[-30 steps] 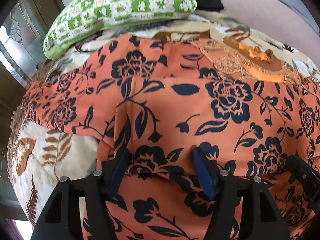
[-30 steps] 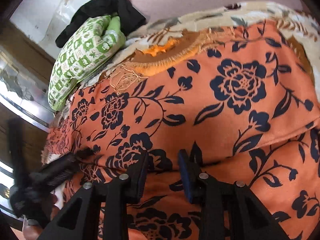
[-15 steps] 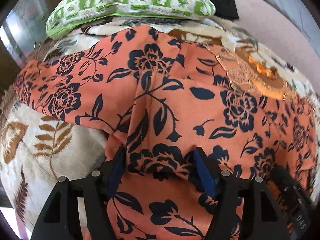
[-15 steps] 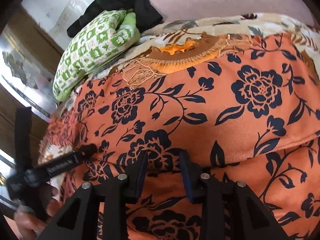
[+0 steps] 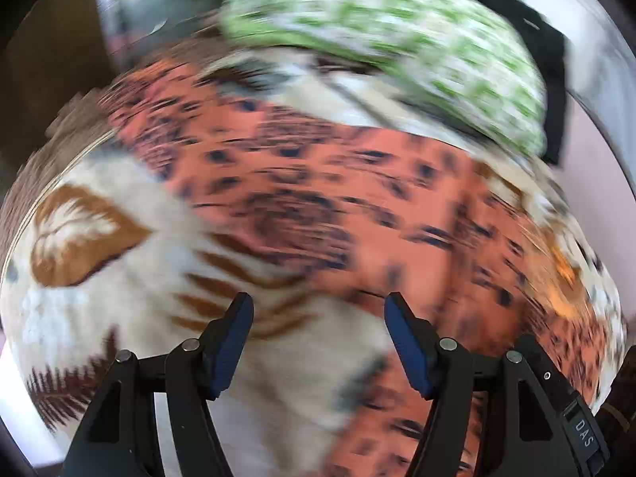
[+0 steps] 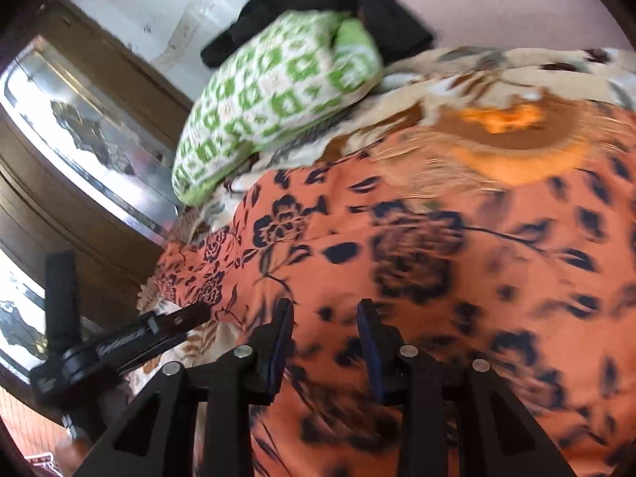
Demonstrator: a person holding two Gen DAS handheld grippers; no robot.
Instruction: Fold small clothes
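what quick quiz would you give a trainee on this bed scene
1. True or false: the green-and-white checked pillow lies on top of the orange floral garment.
2. In the left wrist view, what shows between the open left tongs? A) cream leaf-print bedspread B) a blue towel C) a wooden floor
3. What dark thing lies at the pillow's far end?

Key: 1 false, it lies on the bedspread beyond the garment. 2 A. 3 a black cloth.
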